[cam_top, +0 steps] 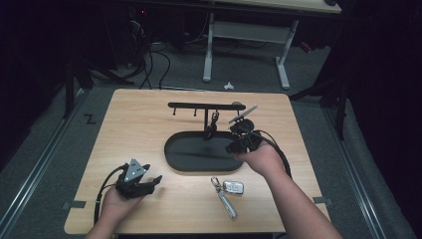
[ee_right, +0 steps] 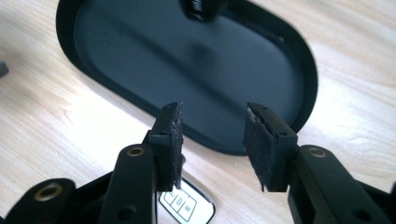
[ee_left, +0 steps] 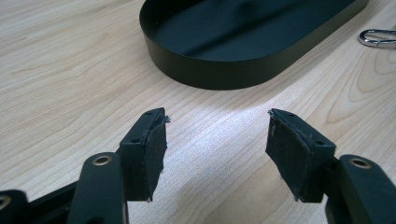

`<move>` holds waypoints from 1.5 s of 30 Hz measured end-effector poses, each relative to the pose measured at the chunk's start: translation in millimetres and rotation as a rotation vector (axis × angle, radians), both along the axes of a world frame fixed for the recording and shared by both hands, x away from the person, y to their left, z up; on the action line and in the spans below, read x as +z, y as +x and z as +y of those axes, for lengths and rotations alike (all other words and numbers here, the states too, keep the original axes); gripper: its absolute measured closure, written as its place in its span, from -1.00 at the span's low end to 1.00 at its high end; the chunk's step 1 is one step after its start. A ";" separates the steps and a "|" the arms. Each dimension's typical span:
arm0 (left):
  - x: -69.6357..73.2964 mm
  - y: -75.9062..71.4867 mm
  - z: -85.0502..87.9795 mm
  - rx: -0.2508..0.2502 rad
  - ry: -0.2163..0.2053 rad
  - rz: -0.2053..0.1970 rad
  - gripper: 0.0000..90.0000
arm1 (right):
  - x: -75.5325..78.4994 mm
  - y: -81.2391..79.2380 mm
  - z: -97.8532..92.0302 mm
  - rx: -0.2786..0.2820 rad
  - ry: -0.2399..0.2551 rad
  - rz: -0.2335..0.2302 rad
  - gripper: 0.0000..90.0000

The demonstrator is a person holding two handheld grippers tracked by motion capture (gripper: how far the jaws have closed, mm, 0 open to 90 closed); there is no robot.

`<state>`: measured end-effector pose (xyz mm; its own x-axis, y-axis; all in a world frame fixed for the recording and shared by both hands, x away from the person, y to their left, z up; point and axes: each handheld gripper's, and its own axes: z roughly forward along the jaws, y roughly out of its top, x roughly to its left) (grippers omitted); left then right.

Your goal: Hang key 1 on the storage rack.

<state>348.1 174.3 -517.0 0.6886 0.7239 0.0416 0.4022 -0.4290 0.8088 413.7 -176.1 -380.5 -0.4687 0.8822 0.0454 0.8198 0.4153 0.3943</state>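
Your right gripper (ee_right: 214, 140) hangs released over the tray's (ee_right: 306, 60) rim, the key fob (ee_right: 187, 205) just under it. Your left gripper (ee_left: 217, 154) rests released on the table (ee_left: 70, 70), at the tray's 7 o'clock.

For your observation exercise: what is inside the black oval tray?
The black oval tray holds the foot of the hook stand. The right gripper covers its right end, so that part is hidden.

I see the surface (cam_top: 139, 119) as pale wood with visible grain, smooth and matt. The oval tray (ee_left: 219, 70) looks matt black metal. The key fob (cam_top: 233, 187) seems glossy plastic, its clip (ee_left: 377, 37) shiny metal.
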 end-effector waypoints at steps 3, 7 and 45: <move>-0.1 -0.1 -0.3 -0.005 0.004 0.002 -0.15 | -14.3 -13.4 -1.0 0.009 -0.010 -0.008 0.23; -0.1 0.0 0.0 -0.004 0.005 0.005 -0.15 | -25.4 -22.4 -0.1 0.022 -0.002 -0.002 0.22; -0.7 0.6 -0.6 -0.006 0.005 0.005 -0.15 | -115.0 -60.1 50.9 0.169 -0.090 0.036 0.59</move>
